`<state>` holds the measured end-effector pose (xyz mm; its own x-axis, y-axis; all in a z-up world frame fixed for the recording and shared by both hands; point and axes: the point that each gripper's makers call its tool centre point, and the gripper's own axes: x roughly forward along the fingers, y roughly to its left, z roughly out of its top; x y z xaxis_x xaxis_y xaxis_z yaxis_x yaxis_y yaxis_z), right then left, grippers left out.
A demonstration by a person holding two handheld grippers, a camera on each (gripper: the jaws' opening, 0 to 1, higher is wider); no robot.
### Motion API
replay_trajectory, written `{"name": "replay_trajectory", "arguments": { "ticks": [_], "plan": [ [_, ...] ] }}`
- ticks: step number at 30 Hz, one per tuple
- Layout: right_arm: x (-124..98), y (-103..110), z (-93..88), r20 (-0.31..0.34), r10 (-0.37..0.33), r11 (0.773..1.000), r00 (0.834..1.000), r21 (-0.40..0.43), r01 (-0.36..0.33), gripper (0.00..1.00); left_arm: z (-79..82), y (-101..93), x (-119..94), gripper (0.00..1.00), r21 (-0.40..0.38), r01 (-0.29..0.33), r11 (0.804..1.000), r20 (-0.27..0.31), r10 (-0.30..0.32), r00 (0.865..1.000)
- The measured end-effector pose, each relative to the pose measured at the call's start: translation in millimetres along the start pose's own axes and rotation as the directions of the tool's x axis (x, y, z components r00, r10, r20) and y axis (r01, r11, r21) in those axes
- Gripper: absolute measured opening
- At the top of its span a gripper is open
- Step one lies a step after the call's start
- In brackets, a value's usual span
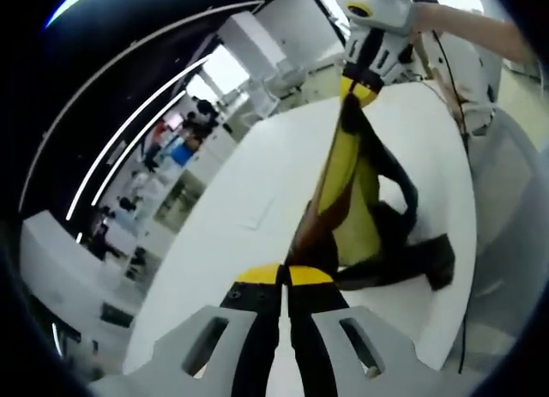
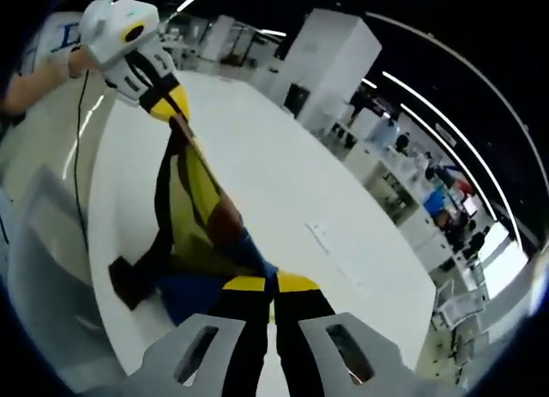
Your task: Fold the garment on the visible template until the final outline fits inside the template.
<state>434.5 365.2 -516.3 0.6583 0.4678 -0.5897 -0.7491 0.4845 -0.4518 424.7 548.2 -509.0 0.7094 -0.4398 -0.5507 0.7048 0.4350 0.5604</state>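
A yellow, black and orange garment (image 1: 343, 170) hangs stretched between my two grippers above the white table (image 1: 232, 217), its lower part bunched on the tabletop. My left gripper (image 1: 284, 275) is shut on one end. My right gripper (image 1: 358, 87), held by a hand, pinches the far end. In the right gripper view the same garment (image 2: 193, 200), with a blue part showing, runs from my right gripper (image 2: 271, 284), shut on it, up to the left gripper (image 2: 169, 104). Faint marks (image 2: 319, 235) lie on the table (image 2: 283, 174).
A grey chair (image 2: 43, 243) stands at the table's edge beside the garment, also the chair (image 1: 515, 200). A cable (image 2: 81, 114) hangs from the left gripper. White cabinets (image 2: 334, 54) and people (image 2: 446, 208) are far behind the table.
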Motion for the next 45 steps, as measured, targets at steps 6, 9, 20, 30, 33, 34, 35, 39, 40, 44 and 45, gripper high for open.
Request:
{"name": "replay_trajectory", "arguments": {
  "ticks": [6,9,20,30,33,34,35,39,40,44,45],
  "plan": [
    [-4,-3,8.1,-0.001,-0.004,1.0,1.0,-0.029,0.004,0.01,6.3,10.5,-5,0.0,0.024,-0.012,1.0,-0.005,0.012,1.0],
    [-8,-4,16.1,0.012,0.001,0.999,1.0,-0.033,-0.001,0.01,7.9,16.7,-8,0.0,0.041,-0.025,0.999,-0.012,0.025,1.0],
    [-19,-18,35.5,0.026,-0.019,0.997,0.999,-0.08,0.021,0.01,22.2,36.3,-22,0.0,0.092,-0.071,0.993,-0.003,0.072,0.997],
    [-35,-29,55.8,0.049,-0.049,0.99,0.998,-0.133,0.055,0.01,42.2,56.6,-44,0.0,0.138,-0.103,0.985,0.01,0.103,0.995],
    [-42,-31,63.5,0.051,-0.05,0.986,0.997,-0.156,0.057,0.01,47.9,61.4,-52,0.0,0.157,-0.117,0.981,0.018,0.116,0.993],
    [-45,-33,67.8,0.056,-0.055,0.984,0.997,-0.166,0.063,0.01,49.5,63.1,-55,0.0,0.164,-0.122,0.979,0.018,0.121,0.992],
    [-46,-34,70.2,0.058,-0.058,0.983,0.997,-0.172,0.067,0.01,50.9,64.5,-57,0.0,0.168,-0.126,0.978,0.018,0.125,0.992],
    [-54,-37,79.8,0.06,-0.066,0.976,0.996,-0.202,0.077,0.01,58.5,72.1,-68,0.0,0.183,-0.143,0.973,0.023,0.141,0.99],
    [-55,-37,80.8,0.062,-0.066,0.976,0.996,-0.204,0.078,0.01,59.5,73.7,-70,0.0,0.187,-0.147,0.971,0.023,0.145,0.989],
    [-64,-39,92.1,0.088,-0.06,0.976,0.994,-0.202,0.076,0.01,64.4,81.4,-80,0.0,0.199,-0.16,0.967,0.018,0.159,0.987],
    [-68,-40,95.3,0.093,-0.062,0.975,0.994,-0.206,0.08,0.01,66.9,84.0,-83,0.0,0.199,-0.169,0.965,0.022,0.168,0.986]
  ]
}}
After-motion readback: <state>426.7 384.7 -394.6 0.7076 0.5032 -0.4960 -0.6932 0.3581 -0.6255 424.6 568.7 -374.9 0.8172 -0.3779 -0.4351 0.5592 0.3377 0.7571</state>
